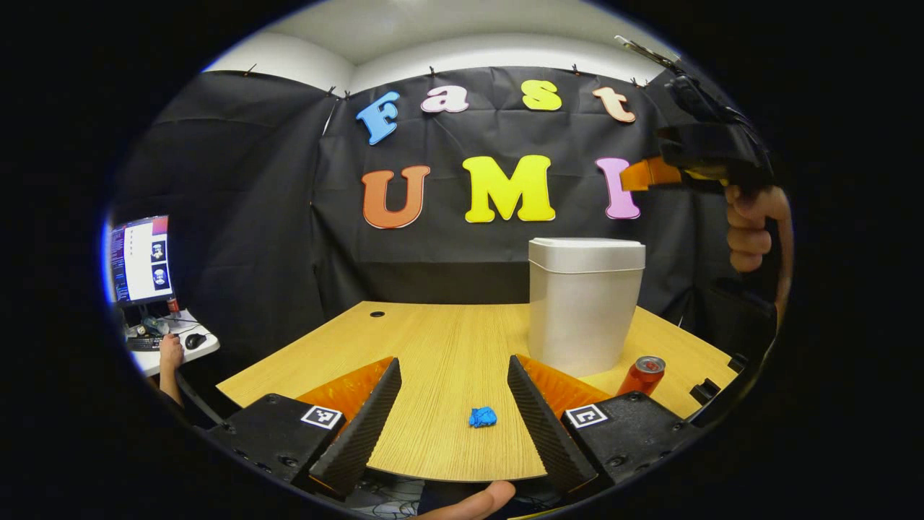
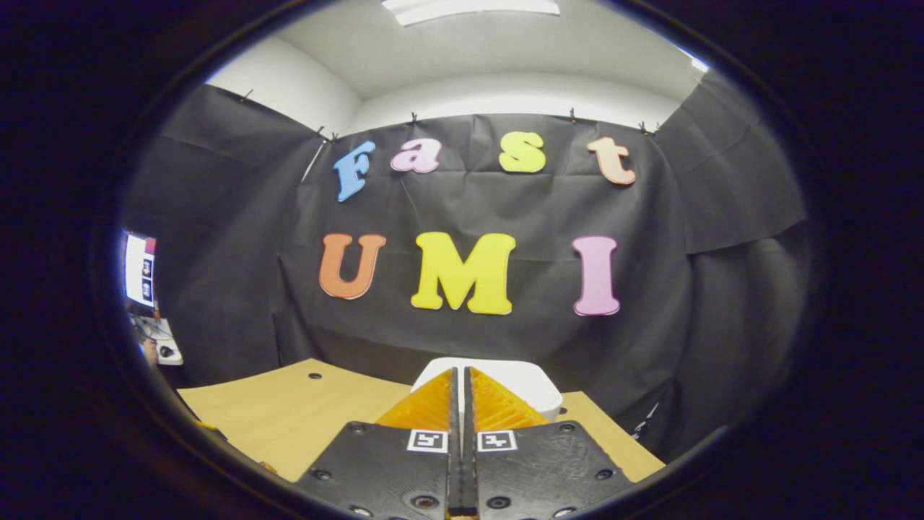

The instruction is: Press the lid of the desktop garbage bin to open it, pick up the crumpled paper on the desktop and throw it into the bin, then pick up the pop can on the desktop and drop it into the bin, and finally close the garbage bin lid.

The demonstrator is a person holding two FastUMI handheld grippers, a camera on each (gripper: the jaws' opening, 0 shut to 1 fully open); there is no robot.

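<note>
Holding your right gripper (image 2: 459, 375) with its fingers pressed together and nothing between them, you have it raised above the white garbage bin (image 1: 583, 303), whose lid (image 1: 586, 254) is down, so the opening press looks like the step in hand. Your left gripper (image 1: 453, 401) waits low over the wooden desktop (image 1: 433, 339), fingers spread wide and empty, with the blue crumpled paper (image 1: 482, 417) lying between them and the pop can (image 1: 642, 375) standing just beside the bin's base. Next, bring the closed tips straight down onto the lid and push firmly enough to release it.
</note>
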